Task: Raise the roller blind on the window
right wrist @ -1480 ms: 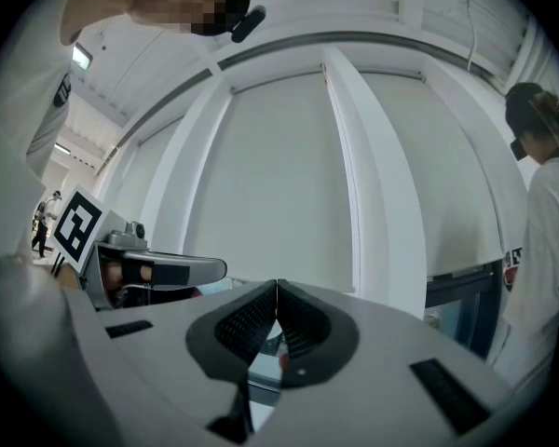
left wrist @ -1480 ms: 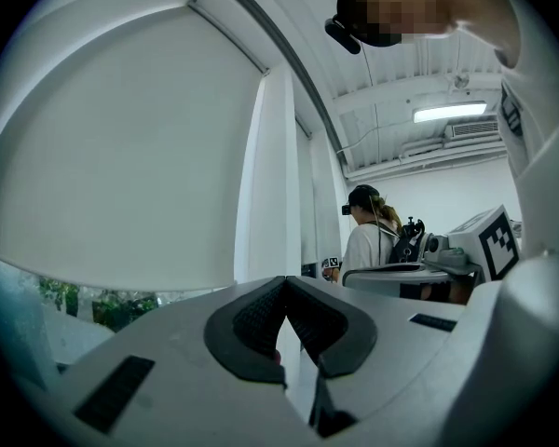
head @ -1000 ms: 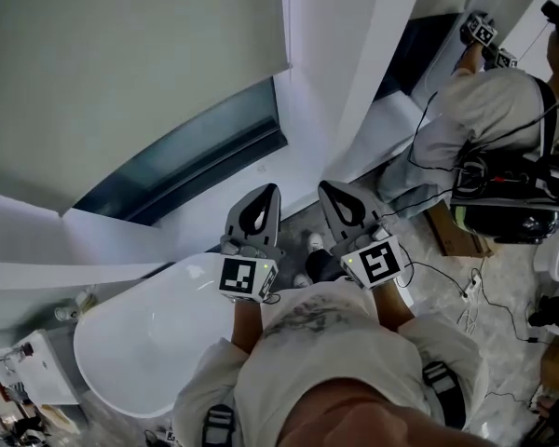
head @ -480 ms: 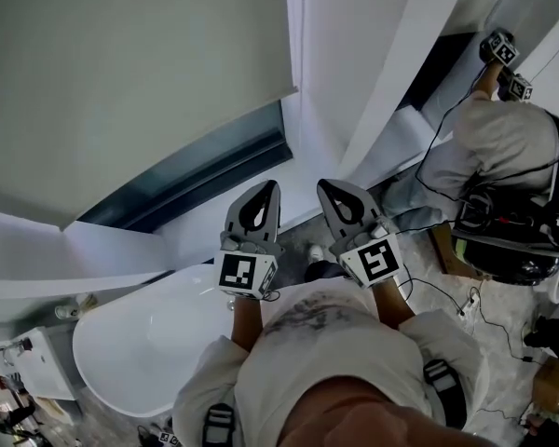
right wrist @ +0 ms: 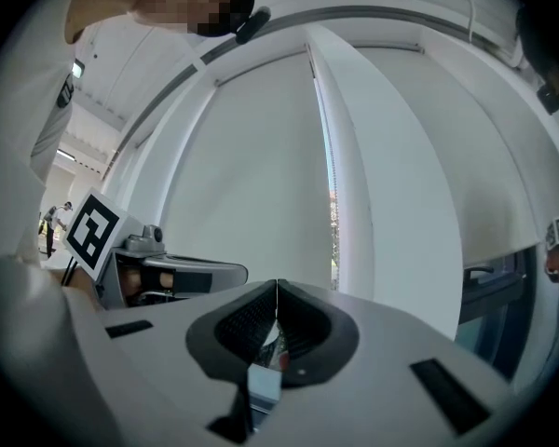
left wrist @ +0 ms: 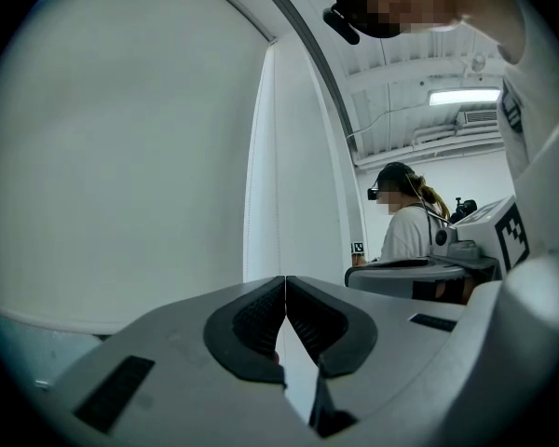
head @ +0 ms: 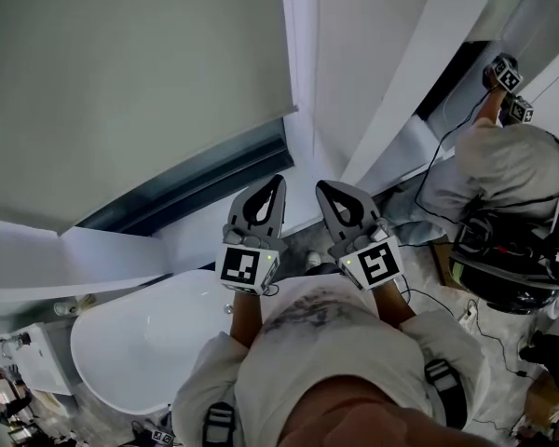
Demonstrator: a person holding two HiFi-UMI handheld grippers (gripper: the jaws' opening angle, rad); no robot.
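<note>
The pale grey roller blind [head: 121,73] hangs low over the window, with a dark strip of glass [head: 205,180] showing under its bottom edge. My left gripper [head: 279,182] and right gripper [head: 320,186] point side by side at the white frame [head: 307,138] to the right of the blind, short of touching it. Both are shut with nothing between the pads. In the left gripper view the shut gripper [left wrist: 285,281] faces the blind [left wrist: 121,156]. In the right gripper view the gripper [right wrist: 277,287] faces the blind [right wrist: 252,184] and a narrow bright gap [right wrist: 334,212] beside it.
A white bathtub [head: 121,343] lies below the window at my lower left. Another person [head: 512,175] works with grippers at the neighbouring window on the right, with cables on the floor [head: 438,282] near them. A white pillar [head: 401,73] separates the two windows.
Both grippers have come closer to the window together, still side by side. The blind's lower edge and the frame now stand nearer their tips. Jaws stay shut.
</note>
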